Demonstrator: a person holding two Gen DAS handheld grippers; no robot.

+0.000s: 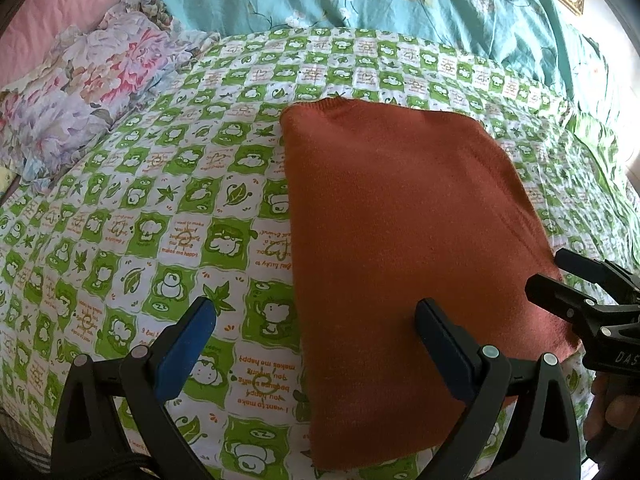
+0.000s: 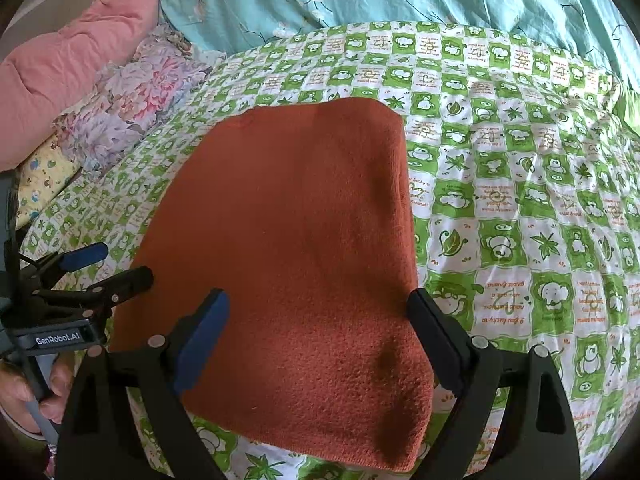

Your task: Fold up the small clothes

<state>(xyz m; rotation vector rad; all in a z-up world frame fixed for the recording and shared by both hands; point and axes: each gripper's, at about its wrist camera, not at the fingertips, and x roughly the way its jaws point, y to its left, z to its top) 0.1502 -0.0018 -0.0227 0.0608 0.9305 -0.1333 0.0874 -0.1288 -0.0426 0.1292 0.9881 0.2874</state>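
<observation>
Folding step: rust-orange garment lying flat on the bed, both tools spread and holding nothing.

Left tool (image 1: 316,344) hangs jaws wide apart over the garment's near-left edge, its right finger above the cloth and its left finger above the green-checked bedsheet (image 1: 160,216). The rust-orange garment (image 1: 404,240) lies as a neat, already doubled rectangle running from 6 toward 12 o'clock, with pillows off at 10 o'clock. Right tool (image 2: 318,336), equally spread and gripping nothing, straddles the near-right corner at 6 o'clock. For a good fold, I judge each tool should pinch one near corner through every layer, lift evenly, carry the edge toward 12 o'clock, and align edges before releasing, so the knit doesn't skew or drag.
</observation>
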